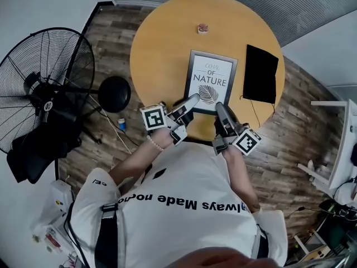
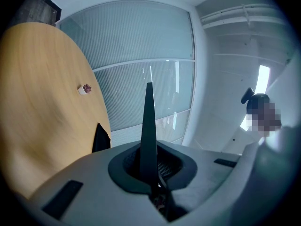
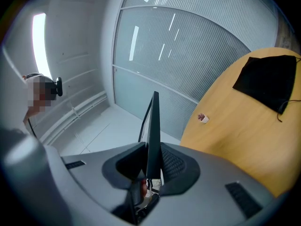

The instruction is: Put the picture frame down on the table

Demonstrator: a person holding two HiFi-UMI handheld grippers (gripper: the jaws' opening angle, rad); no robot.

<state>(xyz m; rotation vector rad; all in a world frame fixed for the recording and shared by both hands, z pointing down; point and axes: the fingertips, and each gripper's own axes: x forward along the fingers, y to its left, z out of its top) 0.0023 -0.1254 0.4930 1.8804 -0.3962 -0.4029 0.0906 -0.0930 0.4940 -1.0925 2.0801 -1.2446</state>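
The picture frame [image 1: 211, 81], dark-edged with a white "NATURE" leaf print, lies flat over the round wooden table [image 1: 162, 43], print side up. Whether it rests on the top I cannot tell. My left gripper [image 1: 192, 99] is shut on its near left corner and my right gripper [image 1: 219, 106] on its near right edge. In the left gripper view the frame [image 2: 149, 131] shows edge-on as a thin dark blade clamped in the left gripper [image 2: 149, 171]. The right gripper view shows the frame [image 3: 153, 131] the same way, pinched in the right gripper [image 3: 151, 166].
A black flat pouch [image 1: 260, 74] with a thin cord lies on the table right of the frame. A small pot [image 1: 203, 29] stands near the far edge. A floor fan [image 1: 44, 88] and a black round stool [image 1: 114, 94] stand to the left.
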